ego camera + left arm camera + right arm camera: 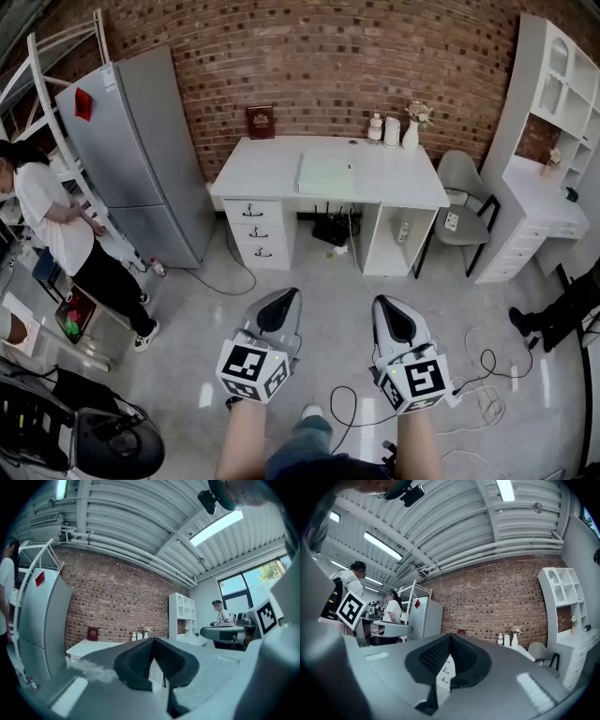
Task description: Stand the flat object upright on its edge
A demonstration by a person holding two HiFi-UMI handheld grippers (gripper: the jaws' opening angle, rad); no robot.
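A flat pale green object (pixel 326 174) lies on the white desk (pixel 272 169) against the brick wall, well ahead of me. My left gripper (pixel 281 302) and right gripper (pixel 389 309) hang side by side over the floor, close to my body and far from the desk. Both are shut with nothing between the jaws. In the left gripper view the dark pads (pixel 140 660) meet in a closed line, with the desk (pixel 89 645) small in the distance. In the right gripper view the pads (pixel 436 656) are likewise pressed together.
A grey fridge (pixel 141 159) stands left of the desk, with a person (pixel 56 225) beside it. A grey chair (pixel 464 202) and a white shelf unit (pixel 553 141) are on the right. A dark red book (pixel 260 122), bottles and a vase (pixel 411 131) sit at the desk's back. Cables (pixel 487 375) lie on the floor.
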